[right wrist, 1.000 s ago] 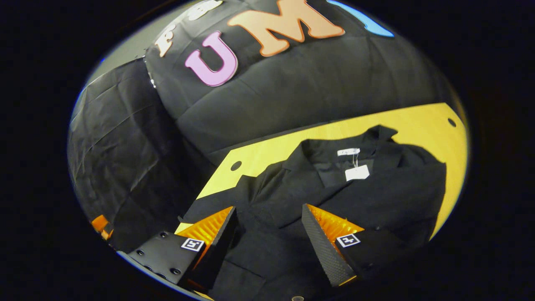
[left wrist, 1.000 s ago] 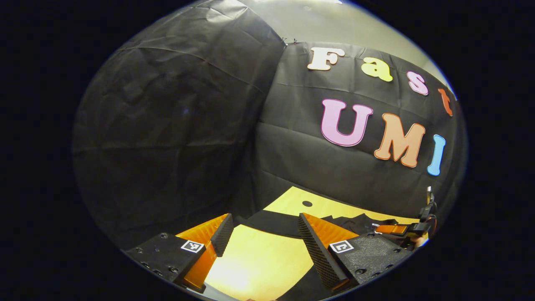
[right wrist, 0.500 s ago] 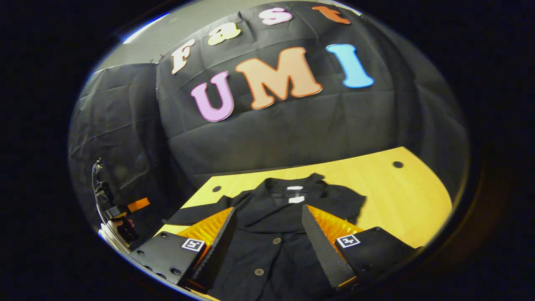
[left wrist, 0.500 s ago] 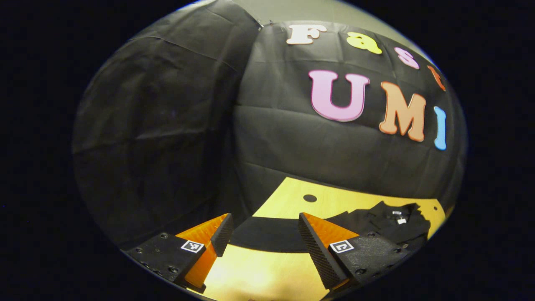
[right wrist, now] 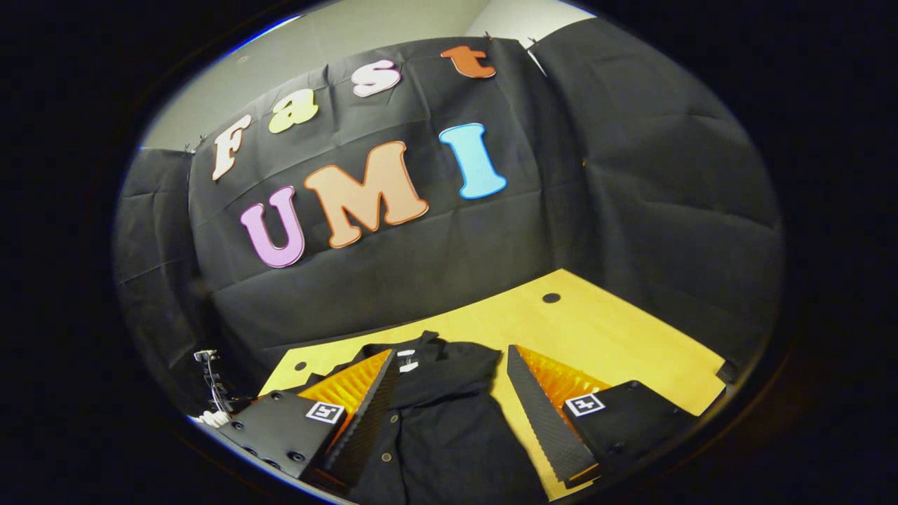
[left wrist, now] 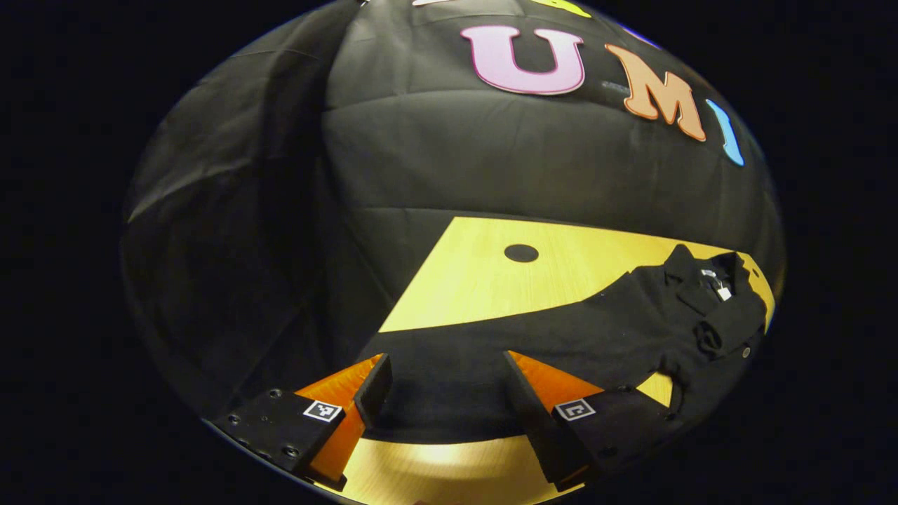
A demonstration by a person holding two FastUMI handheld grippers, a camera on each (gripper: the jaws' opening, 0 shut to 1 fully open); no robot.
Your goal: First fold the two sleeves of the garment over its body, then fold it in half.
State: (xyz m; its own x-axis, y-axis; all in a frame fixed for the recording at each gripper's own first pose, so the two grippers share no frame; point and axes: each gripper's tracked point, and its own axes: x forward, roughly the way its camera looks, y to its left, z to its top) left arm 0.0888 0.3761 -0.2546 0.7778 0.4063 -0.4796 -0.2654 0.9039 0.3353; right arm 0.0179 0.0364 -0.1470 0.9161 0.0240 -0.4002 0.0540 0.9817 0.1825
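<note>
A black buttoned garment (left wrist: 603, 330) lies flat on the yellow wooden table (left wrist: 477, 280). In the left gripper view one long sleeve (left wrist: 435, 396) stretches across the table toward me, and the collar with its white tag (left wrist: 717, 289) is at the far right. My left gripper (left wrist: 445, 368) is open just above that sleeve's end, a finger on each side. In the right gripper view the garment's body (right wrist: 435, 435) with its collar (right wrist: 421, 351) lies below my right gripper (right wrist: 450, 361), which is open and holds nothing.
The booth's black cloth wall closes the table's back and sides. Round holes sit in the tabletop (left wrist: 521, 253) (right wrist: 551, 297). Bare wood (right wrist: 603, 337) spreads to the right of the garment. A cable (right wrist: 209, 372) shows at the left edge of the right gripper view.
The left gripper has tipped down over the table, so the sleeve now lies between its fingers. The right gripper has swung right and drawn back; the garment sits lower in its view. Both stay open.
</note>
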